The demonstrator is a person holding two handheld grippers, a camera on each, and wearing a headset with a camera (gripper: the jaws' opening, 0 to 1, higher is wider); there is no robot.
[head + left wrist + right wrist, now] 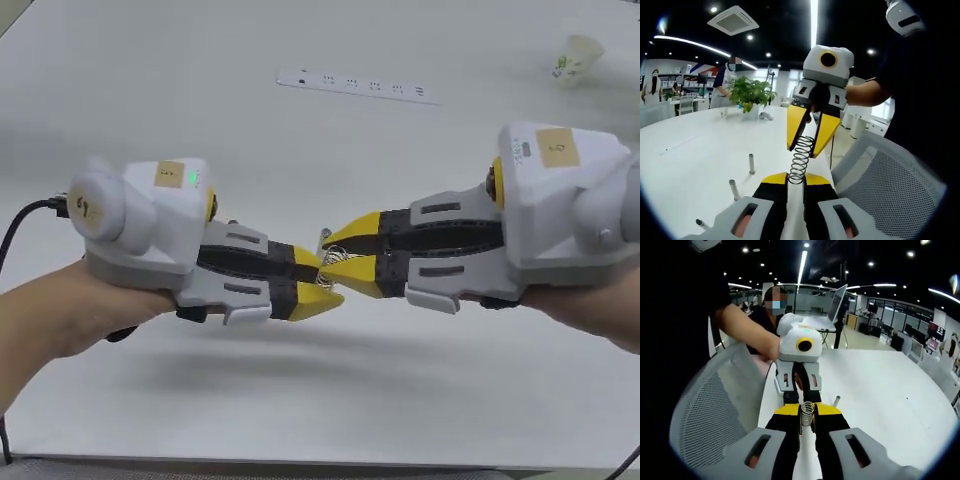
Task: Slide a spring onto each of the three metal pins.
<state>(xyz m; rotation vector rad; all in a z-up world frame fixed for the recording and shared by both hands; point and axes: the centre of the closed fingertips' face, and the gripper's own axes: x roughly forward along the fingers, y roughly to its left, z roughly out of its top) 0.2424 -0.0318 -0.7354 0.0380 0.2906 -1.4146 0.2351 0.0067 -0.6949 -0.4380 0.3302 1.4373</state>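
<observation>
Left tool (796,179): I see its jaws drawn close, with a narrow gap, pinching the near end of the spring (801,159) between the yellow tips.
Right tool (807,412): its jaws are open just as wide as the coil. In the right gripper view the yellow tips press the spring from both sides. In the left gripper view they taper toward each other on either side of the far end.
Spring: it is held off the counter (300,150), stretched between the two tools, with one end in each. From my head view it is a small bright coil where the tips meet.
Tools together: they point tip to tip, nearly in line, above the near part of the counter. The left one is in the person's left hand (60,310) and the right one in the right hand (590,305).
Pins: the left gripper view shows three on the counter below and to one side of the spring: one (751,164), a second (733,190) and a third (700,223). I see all three bare and apart from both tools.
Pin in the right gripper view: one stands just beyond that tool's tip, clear of it.
Far counter: a white power strip (357,86) lies well apart from the tools.
</observation>
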